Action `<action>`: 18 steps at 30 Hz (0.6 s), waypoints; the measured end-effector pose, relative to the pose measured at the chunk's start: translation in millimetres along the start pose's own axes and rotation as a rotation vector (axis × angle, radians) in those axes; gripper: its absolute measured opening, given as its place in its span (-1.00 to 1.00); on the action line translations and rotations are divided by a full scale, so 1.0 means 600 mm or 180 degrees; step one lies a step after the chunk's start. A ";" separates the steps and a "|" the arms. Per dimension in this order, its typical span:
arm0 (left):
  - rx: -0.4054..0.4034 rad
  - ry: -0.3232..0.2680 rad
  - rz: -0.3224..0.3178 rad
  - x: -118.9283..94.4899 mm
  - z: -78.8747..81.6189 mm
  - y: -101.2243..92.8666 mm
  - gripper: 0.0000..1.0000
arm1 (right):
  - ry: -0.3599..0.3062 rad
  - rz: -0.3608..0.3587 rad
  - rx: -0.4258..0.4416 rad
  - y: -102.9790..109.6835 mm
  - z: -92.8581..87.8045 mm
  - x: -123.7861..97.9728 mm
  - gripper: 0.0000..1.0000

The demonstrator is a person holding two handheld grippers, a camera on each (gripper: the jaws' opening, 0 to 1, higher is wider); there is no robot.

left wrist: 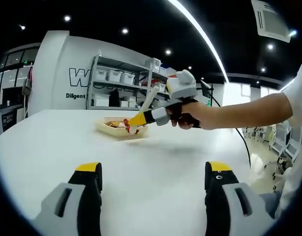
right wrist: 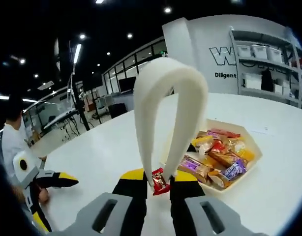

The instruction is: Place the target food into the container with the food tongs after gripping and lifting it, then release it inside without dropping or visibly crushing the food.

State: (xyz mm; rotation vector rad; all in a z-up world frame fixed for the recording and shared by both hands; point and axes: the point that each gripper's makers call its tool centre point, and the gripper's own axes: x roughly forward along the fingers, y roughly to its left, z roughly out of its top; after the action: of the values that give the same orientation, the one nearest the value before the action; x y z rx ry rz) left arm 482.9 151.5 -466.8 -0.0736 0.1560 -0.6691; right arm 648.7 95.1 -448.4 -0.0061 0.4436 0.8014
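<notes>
Currently the right claw (right wrist: pixel 161 184) is clamped on a pair of white food tongs (right wrist: pixel 169 113), jaws squeezing both arms together. The tong tips pinch a small red-wrapped candy (right wrist: pixel 159 182), held off the desk (right wrist: pixel 92 157) just at the near edge of a cream tray (right wrist: pixel 256 147). From the left gripper view, the right claw (left wrist: pixel 148 117) hangs over that tray (left wrist: pixel 104 129), tongs (left wrist: pixel 143 105) angled down toward its contents.

Tray holds a heap of wrapped sweets (right wrist: pixel 220 157): orange, purple, red, yellow. Whether this tray is the source or the destination container, I cannot tell; no second container is visible.

Left claw (left wrist: pixel 153 179) idle, jaws wide apart, nothing between them, low over bare white desk (left wrist: pixel 156 157) and well apart from the tray.

A person (right wrist: pixel 13 142) sits at the far side; shelving with white bins (left wrist: pixel 114 76) stands behind the desk.

Risks, as I judge them:
- Grip on the candy looks shallow, right at the tong tips. Slick wrapper could slide out on any jolt or tilt during carry.
- Easing the claw even slightly lets the tongs spring open and drops the piece early.
- Squeezing harder to compensate could visibly crush the sweet.
- Releasing at the tray rim instead of well inside might leave the candy on the desk.
</notes>
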 end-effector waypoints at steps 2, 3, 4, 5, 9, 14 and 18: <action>0.0001 0.0003 0.0001 0.000 0.000 0.001 0.69 | -0.0022 -0.0017 0.0009 -0.007 0.007 -0.006 -0.78; -0.0003 0.0005 0.0000 0.000 -0.001 0.001 0.69 | -0.0036 -0.0024 0.0015 -0.012 0.011 -0.009 -0.78; -0.0004 0.0006 0.0000 0.000 -0.001 0.001 0.69 | -0.0032 -0.0025 0.0025 -0.014 0.011 -0.010 -0.78; -0.0012 0.0000 0.0003 0.000 0.000 0.001 0.69 | -0.0046 -0.0048 0.0046 -0.021 0.015 -0.012 -0.77; 0.0000 -0.0005 0.0005 -0.001 0.000 0.001 0.69 | -0.0062 -0.0094 0.0078 -0.033 0.021 -0.020 -0.77; -0.0004 -0.0003 0.0005 -0.001 0.000 0.000 0.69 | -0.0090 -0.0129 0.0062 -0.046 0.032 -0.029 -0.76; -0.0004 0.0008 0.0004 -0.001 -0.001 0.001 0.68 | -0.0092 -0.0176 0.0028 -0.058 0.037 -0.036 -0.75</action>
State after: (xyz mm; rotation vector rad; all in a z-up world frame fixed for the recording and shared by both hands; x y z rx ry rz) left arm 482.7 152.3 -467.4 -0.0738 0.1589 -0.6680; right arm 668.0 59.6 -425.4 0.0013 0.4180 0.7444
